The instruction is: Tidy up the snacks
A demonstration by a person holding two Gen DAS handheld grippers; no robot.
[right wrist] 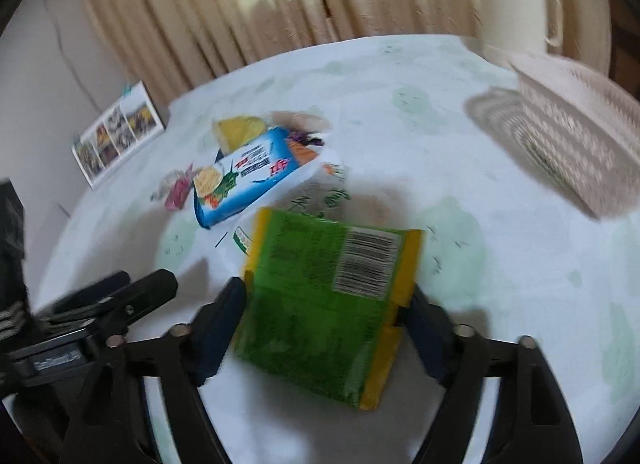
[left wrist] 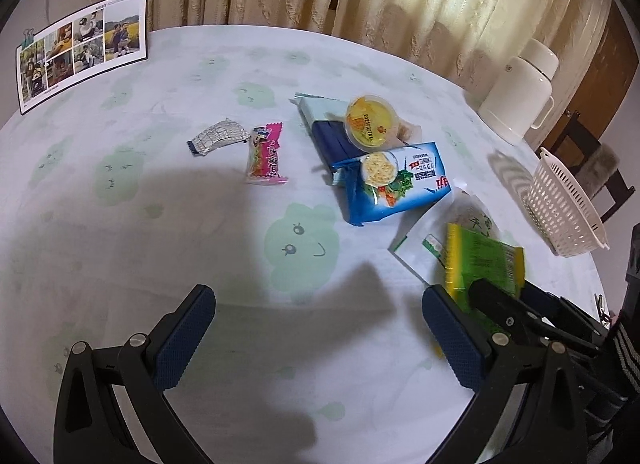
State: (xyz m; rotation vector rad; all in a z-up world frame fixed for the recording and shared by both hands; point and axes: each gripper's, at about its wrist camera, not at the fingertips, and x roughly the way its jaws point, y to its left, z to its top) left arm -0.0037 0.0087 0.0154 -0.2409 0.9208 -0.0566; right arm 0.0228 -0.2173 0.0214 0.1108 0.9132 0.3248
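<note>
A green snack packet with yellow edges (right wrist: 332, 296) sits between the fingers of my right gripper (right wrist: 326, 292), whose pads press on both of its sides; the view is blurred. The packet (left wrist: 484, 260) lies over a white bag (left wrist: 416, 240) at the table's right. My left gripper (left wrist: 318, 300) stands wide open over bare cloth with nothing between its fingers. Further back lie a blue cracker pack (left wrist: 394, 184), a yellow jelly cup (left wrist: 370, 122) on a dark blue pack (left wrist: 332, 140), a pink candy packet (left wrist: 266, 156) and a silver wrapper (left wrist: 218, 136).
A white slotted basket (left wrist: 564, 208) stands tilted at the table's right edge, with a white thermos jug (left wrist: 520, 96) behind it. A photo calendar (left wrist: 80, 48) stands at the far left. The round table (left wrist: 160, 244) has a pale printed cloth; curtains hang behind.
</note>
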